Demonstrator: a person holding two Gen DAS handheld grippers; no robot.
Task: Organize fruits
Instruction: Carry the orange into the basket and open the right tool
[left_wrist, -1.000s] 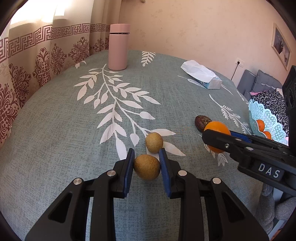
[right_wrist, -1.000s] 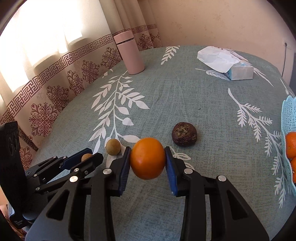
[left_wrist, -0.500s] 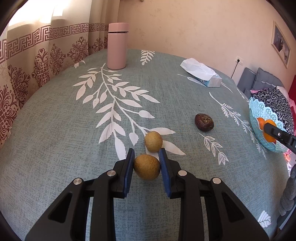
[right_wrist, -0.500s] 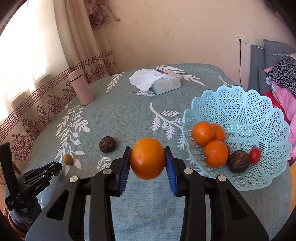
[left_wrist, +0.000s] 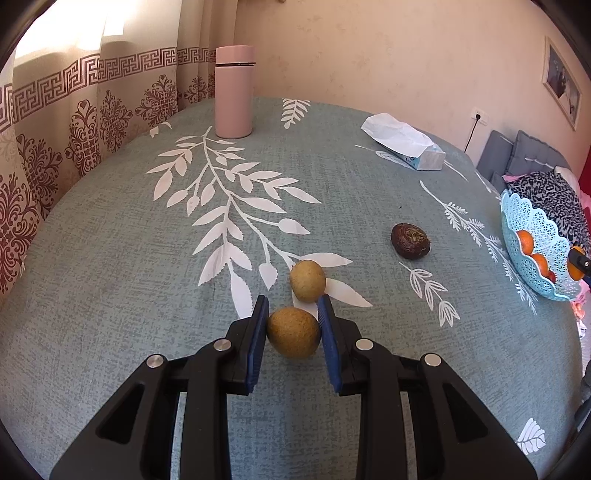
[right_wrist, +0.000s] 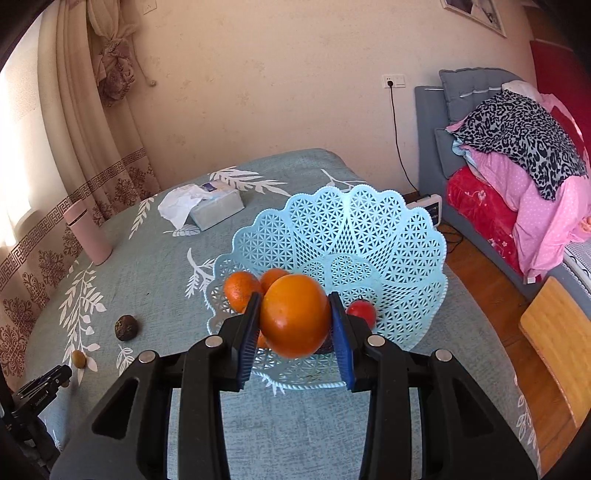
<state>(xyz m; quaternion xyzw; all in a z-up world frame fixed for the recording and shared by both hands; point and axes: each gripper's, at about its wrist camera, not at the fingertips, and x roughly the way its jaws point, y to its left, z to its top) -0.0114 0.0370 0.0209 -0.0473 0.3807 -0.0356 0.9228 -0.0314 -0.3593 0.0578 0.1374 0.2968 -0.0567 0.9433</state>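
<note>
The left gripper (left_wrist: 292, 328) has its 2 blue ribbed pads closed narrowly around a tan, rough-skinned round fruit (left_wrist: 293, 332), both pads touching its sides while it sits on the tablecloth (left_wrist: 110, 295). The cloth is a woven grey-green fabric printed with white leaf sprays. Just beyond the pads lies a 2nd tan fruit (left_wrist: 307, 280), slightly egg-shaped, its long axis running away from the camera. Well apart at the back left stands a smooth pink cylindrical flask (left_wrist: 234, 98), upright. Further right rests a dark brown, wrinkled fruit (left_wrist: 410, 240), its long axis lying across the view. Behind it is a tissue box (left_wrist: 424, 157) with a white sheet pulled out.

The right gripper (right_wrist: 295, 325) clamps a glossy, nearly spherical orange (right_wrist: 295, 314) between its pads, held above the near rim of a pale blue plastic lattice basket (right_wrist: 369, 236) with a scalloped edge. Inside the basket lie 2 dimpled oranges (right_wrist: 242, 290) at the left and a small shiny red tomato (right_wrist: 362, 312) at the right.
</note>
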